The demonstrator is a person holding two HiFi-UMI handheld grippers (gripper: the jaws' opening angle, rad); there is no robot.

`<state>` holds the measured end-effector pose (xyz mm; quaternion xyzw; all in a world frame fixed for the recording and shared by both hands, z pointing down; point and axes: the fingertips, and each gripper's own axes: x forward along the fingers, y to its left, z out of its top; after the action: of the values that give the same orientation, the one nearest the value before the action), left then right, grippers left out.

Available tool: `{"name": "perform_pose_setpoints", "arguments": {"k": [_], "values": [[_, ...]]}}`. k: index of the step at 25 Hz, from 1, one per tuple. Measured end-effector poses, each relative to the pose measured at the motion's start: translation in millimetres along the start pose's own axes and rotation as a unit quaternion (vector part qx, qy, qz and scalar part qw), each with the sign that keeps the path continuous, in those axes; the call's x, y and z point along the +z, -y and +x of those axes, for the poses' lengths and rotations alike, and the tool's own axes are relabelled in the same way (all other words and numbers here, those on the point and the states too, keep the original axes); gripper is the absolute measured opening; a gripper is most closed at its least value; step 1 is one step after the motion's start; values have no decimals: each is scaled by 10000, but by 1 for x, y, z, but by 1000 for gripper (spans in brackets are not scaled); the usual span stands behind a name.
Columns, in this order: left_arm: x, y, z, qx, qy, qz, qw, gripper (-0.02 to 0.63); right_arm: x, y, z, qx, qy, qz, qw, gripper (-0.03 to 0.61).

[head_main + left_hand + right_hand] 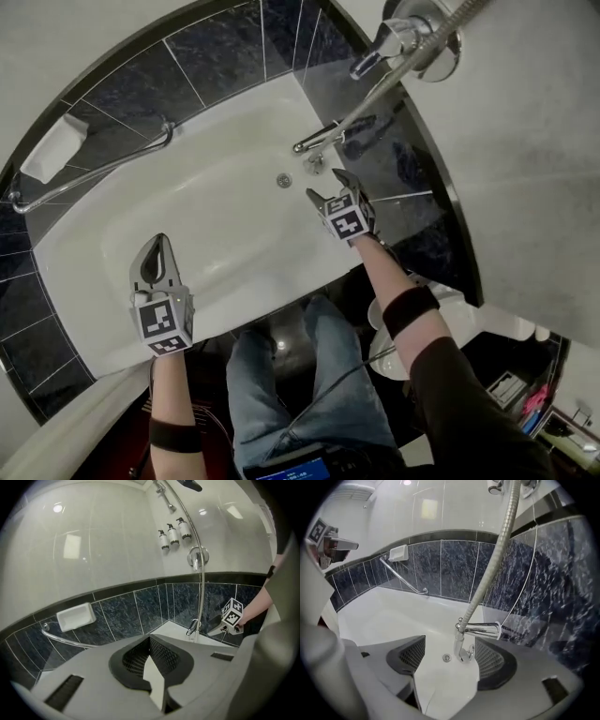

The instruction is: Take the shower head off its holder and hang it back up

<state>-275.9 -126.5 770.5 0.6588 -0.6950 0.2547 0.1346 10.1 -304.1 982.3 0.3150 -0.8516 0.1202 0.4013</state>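
Over the white bathtub [187,216], my left gripper [158,244] is closed tight on nothing, while my right gripper [328,185] stands wide apart and empty near the chrome tap [480,630]; the shower head [189,484] sits high on the wall, its hose [202,588] trailing down, well apart from both grippers

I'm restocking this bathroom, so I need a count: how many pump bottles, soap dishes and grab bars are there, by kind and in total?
Pump bottles: 3
Soap dish: 1
Grab bar: 1
Total: 5
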Motion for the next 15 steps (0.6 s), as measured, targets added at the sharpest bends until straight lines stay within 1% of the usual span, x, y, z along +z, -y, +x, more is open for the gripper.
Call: {"name": "perform_pose_setpoints", "arguments": {"k": [4, 8, 14, 15], "values": [[-19, 15, 37, -87, 128, 59, 9999, 1, -23, 7, 54, -14, 34, -117, 9999, 360], [-42, 30, 64, -174, 192, 126, 9996, 1, -40, 18, 98, -48, 139, -99, 9998, 359], [-79, 42, 84, -237, 65, 108, 9996, 1, -43, 30, 136, -80, 295, -74, 9995, 356], [-84, 43, 85, -249, 34, 107, 9996, 1, -43, 30, 140, -68, 304, -59, 9995, 341]]}}
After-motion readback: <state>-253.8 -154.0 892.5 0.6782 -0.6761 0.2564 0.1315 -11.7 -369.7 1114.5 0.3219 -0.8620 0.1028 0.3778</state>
